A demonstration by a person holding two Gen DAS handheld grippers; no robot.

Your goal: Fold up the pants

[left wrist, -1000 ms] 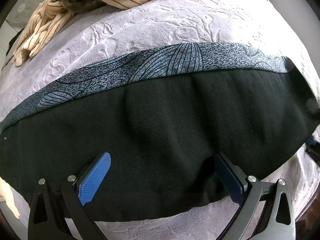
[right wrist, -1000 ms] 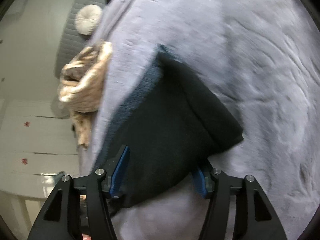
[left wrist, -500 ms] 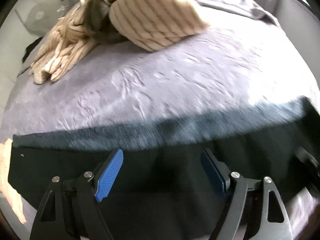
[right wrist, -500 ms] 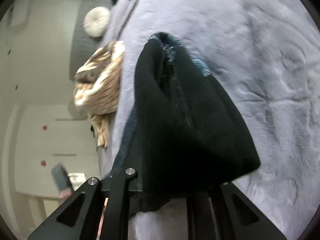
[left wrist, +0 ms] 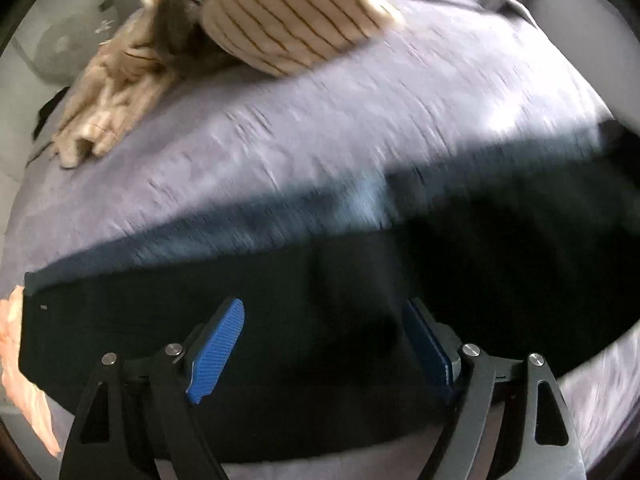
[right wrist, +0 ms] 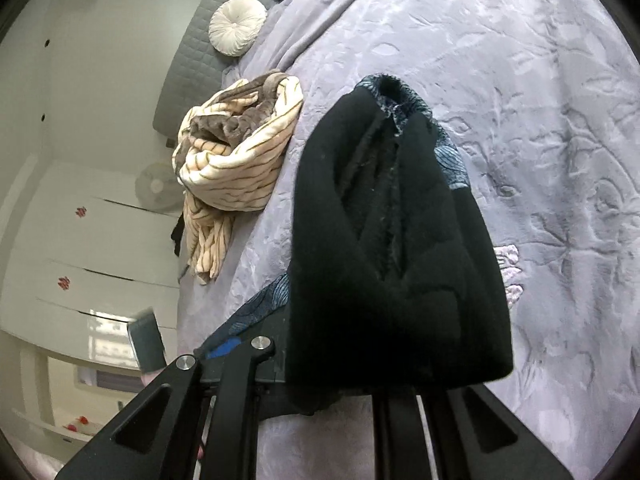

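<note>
The pants (left wrist: 320, 320) lay stretched across the lilac bedspread (left wrist: 400, 128), black cloth with a blue patterned band along the far edge. The left gripper (left wrist: 324, 344) pointed steeply down over them, its jaws standing apart with the black cloth directly below and between the blue pads (left wrist: 218, 344); the blurred view did not show the pads pressing on anything. The right gripper (right wrist: 360, 376) had its jaws drawn together and clamped on one end of the pants (right wrist: 392, 248), which rose ahead of the jaws as a bunched, drooping fold with the patterned band (right wrist: 448, 152) showing at its top and right side. A striped beige garment (right wrist: 236, 160) sat on the bed to the left of and beyond the right jaws, well clear of the pants.

The cloth looked soft, limp and fairly thick, light enough for one pinch to lift an end, though it would sag and bunch wherever it was unsupported. It did not look slippery or fragile. A grip at an edge or corner, taking all layers together, seemed best; the left jaws would likely do well to take the near edge below them, so the fold could be carried over evenly.
</note>
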